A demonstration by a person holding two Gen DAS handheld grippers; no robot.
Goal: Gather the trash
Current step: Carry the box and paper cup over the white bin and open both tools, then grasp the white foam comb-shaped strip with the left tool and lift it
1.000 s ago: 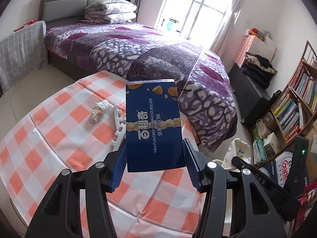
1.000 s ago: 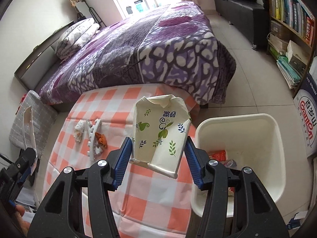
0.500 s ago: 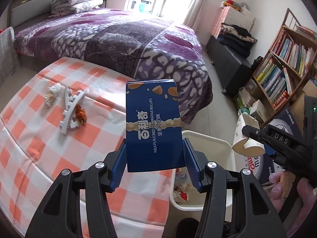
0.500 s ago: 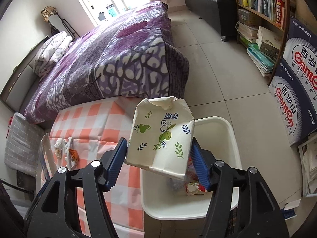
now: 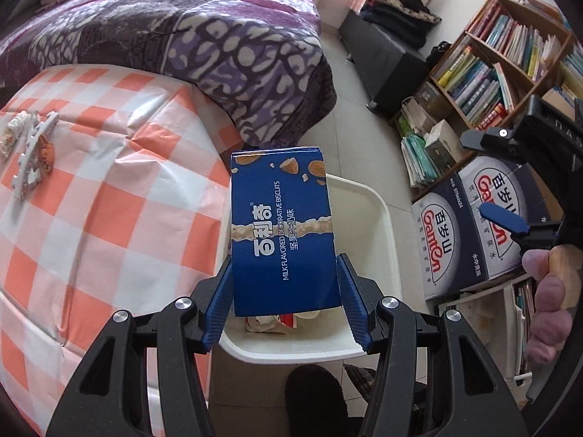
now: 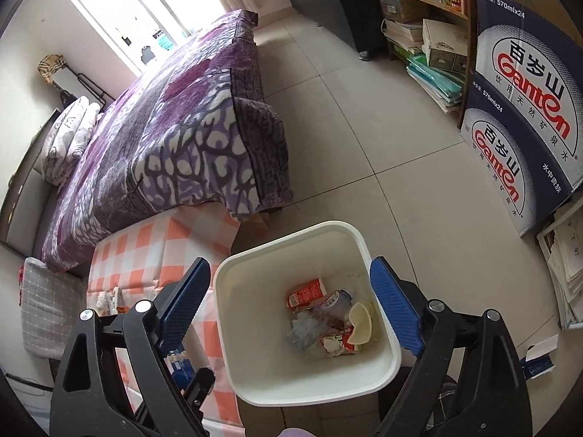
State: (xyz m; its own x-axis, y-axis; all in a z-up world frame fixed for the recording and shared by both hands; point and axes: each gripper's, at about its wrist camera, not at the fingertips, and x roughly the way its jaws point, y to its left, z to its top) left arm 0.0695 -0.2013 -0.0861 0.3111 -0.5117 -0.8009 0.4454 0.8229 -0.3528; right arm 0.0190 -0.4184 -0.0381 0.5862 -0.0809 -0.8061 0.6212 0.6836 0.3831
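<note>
My left gripper [image 5: 285, 259] is shut on a blue biscuit box [image 5: 282, 233], held upright over the white bin [image 5: 386, 225]. My right gripper [image 6: 289, 262] hangs over the same bin [image 6: 255, 375]; its jaws are opening and nothing is between them. A cream paper cup [image 6: 359, 322] lies in the bin beside a red carton [image 6: 306, 291] and other wrappers. In the left wrist view the right gripper [image 5: 473, 174] shows at the right edge, empty. On the checked table [image 5: 91, 218] lie a white plastic strip [image 5: 31, 156], a crumpled tissue [image 5: 12, 131] and an orange scrap [image 5: 45, 153].
A bed with a purple blanket [image 6: 182, 138] stands behind the table. Stacked water cartons [image 6: 524, 116] and a bookshelf [image 5: 503, 54] line the right side. A person's hand [image 5: 550, 309] holds the right gripper. Tiled floor [image 6: 346, 127] lies between bed and shelf.
Both grippers swung from above the table to above the bin. The right jaws spread and the paper cup dropped into the bin. The left gripper kept the biscuit box.
</note>
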